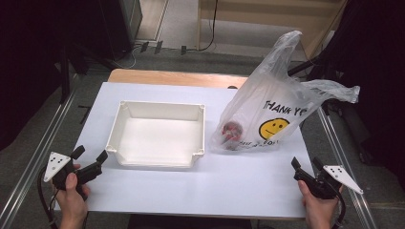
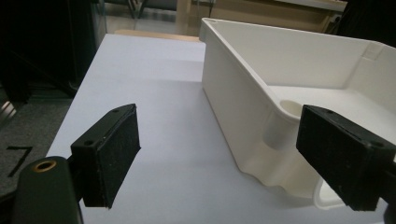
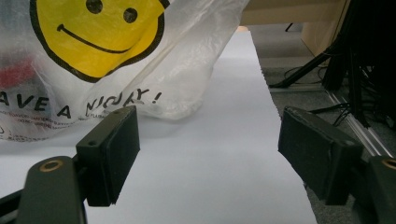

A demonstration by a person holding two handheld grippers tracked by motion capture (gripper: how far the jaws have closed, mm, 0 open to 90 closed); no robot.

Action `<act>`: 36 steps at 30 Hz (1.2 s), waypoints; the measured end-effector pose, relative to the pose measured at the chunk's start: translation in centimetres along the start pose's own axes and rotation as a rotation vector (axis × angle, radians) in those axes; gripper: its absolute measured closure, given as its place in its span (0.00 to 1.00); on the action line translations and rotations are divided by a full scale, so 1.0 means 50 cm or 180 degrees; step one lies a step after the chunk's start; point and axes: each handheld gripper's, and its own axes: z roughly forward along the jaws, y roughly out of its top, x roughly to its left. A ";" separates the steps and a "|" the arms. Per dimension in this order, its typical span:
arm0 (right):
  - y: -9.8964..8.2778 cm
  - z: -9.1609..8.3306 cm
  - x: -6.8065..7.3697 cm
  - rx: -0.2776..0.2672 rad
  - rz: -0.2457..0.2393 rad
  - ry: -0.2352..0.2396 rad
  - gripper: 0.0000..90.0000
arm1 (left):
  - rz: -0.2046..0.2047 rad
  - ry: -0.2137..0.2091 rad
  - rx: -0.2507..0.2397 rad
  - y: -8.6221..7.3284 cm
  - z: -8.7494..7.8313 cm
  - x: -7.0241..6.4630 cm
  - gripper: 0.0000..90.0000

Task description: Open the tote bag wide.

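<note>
Two hand-held black grippers rest at the near corners of the white table point(image 1: 157, 191) in the high view. The left gripper point(image 1: 90, 155) sits just beside the near left corner of the empty white rectangular plastic bin point(image 1: 160, 136), its jaws spread with nothing between them. The right gripper point(image 1: 305, 164) lies near the translucent plastic bag with a yellow smiley face point(image 1: 270, 119), jaws likewise apart and empty; a red item point(image 1: 232, 130) shows through the bag, which stands right of the bin.

From the left gripper view, the gripper point(image 2: 219, 151) gapes wide, the bin's point(image 2: 243, 93) corner rising between and beyond its pads.

From the right gripper view, the gripper point(image 3: 208, 149) is open over bare table point(image 3: 210, 163), the bag point(image 3: 116, 56) ahead to the left, untouched.
</note>
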 end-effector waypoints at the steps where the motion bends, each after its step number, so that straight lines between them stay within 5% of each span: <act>1: 0.003 -0.001 0.002 0.0006 -0.0006 0.0006 0.23 | 0.0023 0.0025 0.0004 0.001 0.000 -0.002 0.16; 4: 0.018 -0.001 0.013 -0.0036 0.0026 0.0071 0.23 | -0.0002 0.0043 0.0012 0.004 -0.005 -0.004 0.16; 9: 0.053 0.010 0.049 -0.0095 -0.0113 0.0102 0.27 | -0.0317 0.0076 0.0013 0.019 -0.016 0.009 0.16; 20: 0.133 0.055 0.100 -0.0138 -0.0013 0.0251 0.20 | -0.0093 0.0113 -0.0038 0.063 -0.025 -0.014 0.16; 24: 0.151 0.074 0.118 -0.0059 -0.0153 0.0208 0.19 | -0.0015 0.0022 -0.0011 0.076 -0.019 -0.034 0.16; 32: 0.165 0.100 0.167 -0.0022 -0.0062 0.0486 0.17 | 0.0056 -0.0059 0.0022 0.106 -0.007 -0.081 0.16; 36: 0.175 0.114 0.217 0.0018 -0.0195 0.0638 0.17 | 0.0143 -0.0096 0.0017 0.131 0.009 -0.123 0.16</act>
